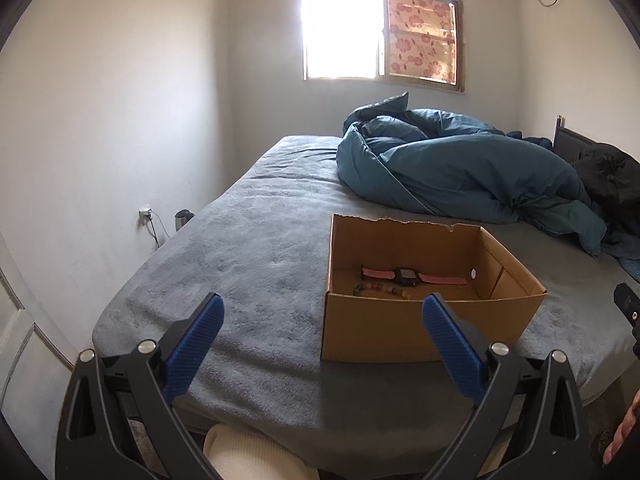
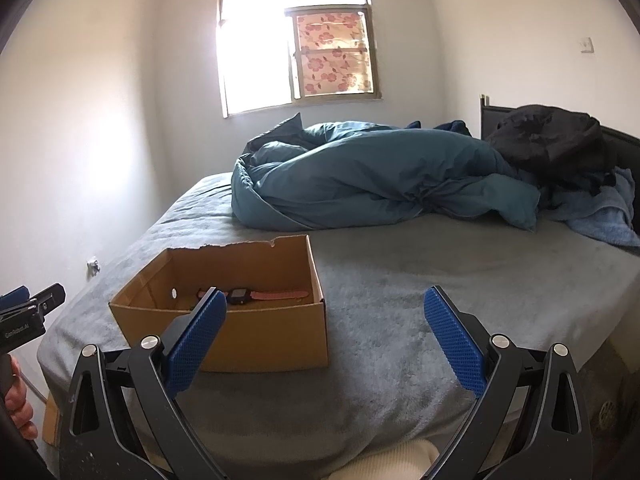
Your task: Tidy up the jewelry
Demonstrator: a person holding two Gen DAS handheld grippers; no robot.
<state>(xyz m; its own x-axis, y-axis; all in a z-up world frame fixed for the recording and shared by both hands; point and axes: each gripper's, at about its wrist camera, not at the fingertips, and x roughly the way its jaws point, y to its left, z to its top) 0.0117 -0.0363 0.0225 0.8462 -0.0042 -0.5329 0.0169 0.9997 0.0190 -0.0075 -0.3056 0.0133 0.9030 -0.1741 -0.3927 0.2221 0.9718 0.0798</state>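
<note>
An open cardboard box (image 1: 376, 328) (image 2: 260, 332) stands on the grey bed near its front edge. Inside lies a watch with a pink strap (image 1: 408, 277) (image 2: 244, 296), and in front of it a string of coloured beads (image 1: 380, 290), seen only in the left wrist view. My left gripper (image 1: 322, 308) is open, held back from the box with nothing between its blue fingers. My right gripper (image 2: 326, 304) is open too, right of the box, above bare bedding. Each gripper shows at the edge of the other's view.
A crumpled teal duvet (image 1: 448, 168) (image 2: 360, 176) lies behind the box. A black bag (image 2: 552, 140) and a blue towel (image 2: 600, 216) sit by the headboard at right. A wall runs along the bed's left side. A pale trouser knee (image 2: 392, 460) shows below.
</note>
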